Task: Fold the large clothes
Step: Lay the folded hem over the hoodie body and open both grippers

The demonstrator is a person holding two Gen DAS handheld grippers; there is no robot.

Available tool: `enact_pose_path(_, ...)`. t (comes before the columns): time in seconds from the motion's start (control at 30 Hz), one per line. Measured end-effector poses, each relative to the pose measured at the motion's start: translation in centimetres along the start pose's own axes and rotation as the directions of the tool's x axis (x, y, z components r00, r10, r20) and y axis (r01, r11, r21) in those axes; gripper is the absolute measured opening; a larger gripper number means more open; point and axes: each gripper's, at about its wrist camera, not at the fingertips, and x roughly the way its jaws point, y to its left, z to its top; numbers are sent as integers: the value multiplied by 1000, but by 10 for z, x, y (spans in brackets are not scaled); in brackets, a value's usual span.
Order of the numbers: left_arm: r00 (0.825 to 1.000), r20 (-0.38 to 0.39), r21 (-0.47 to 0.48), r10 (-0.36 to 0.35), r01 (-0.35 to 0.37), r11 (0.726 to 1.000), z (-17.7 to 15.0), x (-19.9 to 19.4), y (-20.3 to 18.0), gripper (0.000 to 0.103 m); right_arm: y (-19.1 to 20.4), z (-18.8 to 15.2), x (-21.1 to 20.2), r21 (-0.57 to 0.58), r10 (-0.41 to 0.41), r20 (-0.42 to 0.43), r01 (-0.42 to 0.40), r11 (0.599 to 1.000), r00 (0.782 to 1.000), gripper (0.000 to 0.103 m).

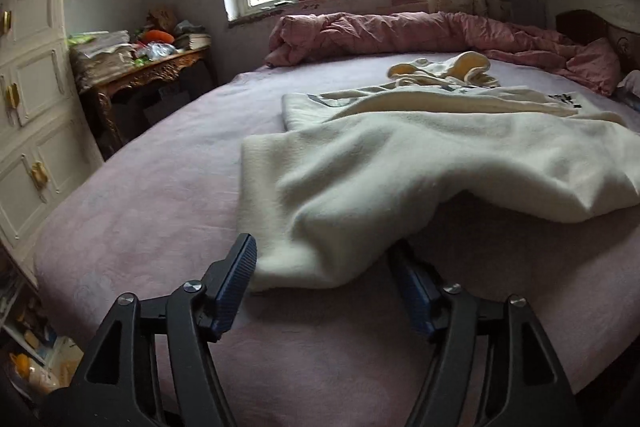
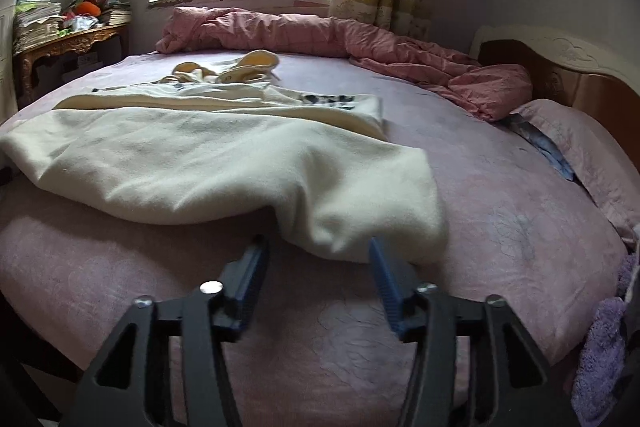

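A large cream hooded garment [image 1: 400,155] [image 2: 200,155] lies on the pink bed sheet [image 1: 140,207] [image 2: 500,187], its near part folded up over the rest. The hood [image 1: 440,69] [image 2: 228,67] lies at the far end. My left gripper [image 1: 320,253] stands open at the garment's near left corner; the fabric sags between the spread blue pads and rests on the sheet. My right gripper [image 2: 316,245] is open too, at the near right corner, with the cloth edge lying between its fingers and not pinched.
A rumpled pink quilt [image 1: 380,31] [image 2: 320,31] runs along the far side under the window. A pillow [image 2: 580,139] and a headboard [image 2: 560,67] are at the right. A white cabinet [image 1: 28,87] and a cluttered side table [image 1: 140,75] stand at the left. Purple cloth [image 2: 600,347] hangs off the bed's right edge.
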Motion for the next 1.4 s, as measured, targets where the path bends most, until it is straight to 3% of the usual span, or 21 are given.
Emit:
enact_pose_path(0.07, 992, 2, 58, 127, -127, 990, 1, 8, -3, 77, -8, -1, 5, -21, -123, -32, 122, 992, 992, 63)
enact_pose_path(0.1, 990, -7, 67, 138, -137, 988, 3, 15, -2, 77, -13, 0, 10, -19, -159, -65, 158, 987, 985, 63)
enact_pose_path(0.2, 997, -50, 41, 55, -53, 998, 10, 33, 5, 70, -36, 7, 29, 86, -61, -145, 74, 994, 988, 61)
enact_pose_path(0.27, 997, -53, 55, 61, -58, 997, 14, 39, 8, 60, -40, 13, 40, 82, -26, -146, 39, 996, 989, 53)
enact_pose_path(0.3, 997, -52, 58, 59, -56, 997, 17, 40, 8, 50, -43, 16, 44, 85, -27, -144, 39, 996, 989, 35)
enact_pose_path(0.33, 998, -45, 49, 45, -43, 998, 19, 39, 11, 21, -45, 19, 45, 95, -19, -132, 32, 995, 991, 11)
enact_pose_path(0.43, 999, 18, 10, 39, -40, 999, 29, 23, 19, 15, -58, 26, 30, 149, -63, -45, 69, 986, 997, 11)
enact_pose_path(0.5, 995, 62, 34, 73, -75, 997, 32, 13, 17, 15, -66, 28, 18, 196, -25, -3, 25, 980, 1000, 11)
enact_pose_path(0.53, 996, 46, 41, 79, -81, 996, 31, 15, 17, 15, -70, 27, 19, 198, -23, -15, 25, 980, 1000, 11)
enact_pose_path(0.63, 995, -91, -42, 28, -32, 999, 16, 41, 24, 19, -67, 18, 41, 180, -36, -109, 55, 982, 993, 11)
enact_pose_path(0.67, 995, -96, -54, 22, -28, 998, 9, 43, 24, 23, -66, 15, 48, 180, -27, -152, 55, 982, 988, 12)
enact_pose_path(0.73, 996, -64, -22, 61, -62, 998, 7, 35, 19, 30, -64, 17, 42, 179, -40, -128, 63, 982, 991, 14)
enact_pose_path(0.77, 996, -58, -16, 63, -64, 998, 7, 30, 17, 42, -65, 18, 38, 183, -36, -106, 56, 982, 994, 18)
enact_pose_path(0.83, 998, -54, -52, 26, -29, 998, 2, 20, 18, 62, -68, 14, 31, 208, -22, -91, 40, 977, 996, 30)
enact_pose_path(0.9, 997, -66, -102, -44, 37, 994, -6, 10, 19, 64, -71, 7, 26, 262, 43, -91, -18, 965, 995, 38)
enact_pose_path(0.97, 990, -67, -147, -123, 112, 983, -16, -3, 16, 64, -70, -2, 21, 305, 165, -78, -134, 943, 983, 44)
enact_pose_path(1.07, 945, -53, -206, -322, 305, 930, -24, -15, 5, 69, -51, -18, 16, 318, 401, -40, -369, 874, 915, 51)
enact_pose_path(1.13, 908, -32, -272, -418, 394, 878, -23, -16, 0, 77, -36, -24, 14, 318, 437, -20, -408, 856, 899, 55)
enact_pose_path(1.23, 888, -3, -340, -461, 432, 835, -15, -8, -3, 79, -23, -21, 16, 351, 452, -8, -421, 836, 892, 61)
enact_pose_path(1.33, 871, 9, -395, -492, 455, 798, -10, 5, -8, 78, -13, -17, 23, 390, 504, 1, -465, 795, 863, 61)
enact_pose_path(1.4, 869, 26, -397, -494, 463, 793, -6, 6, -12, 66, -5, -13, 29, 378, 509, -7, -469, 798, 861, 61)
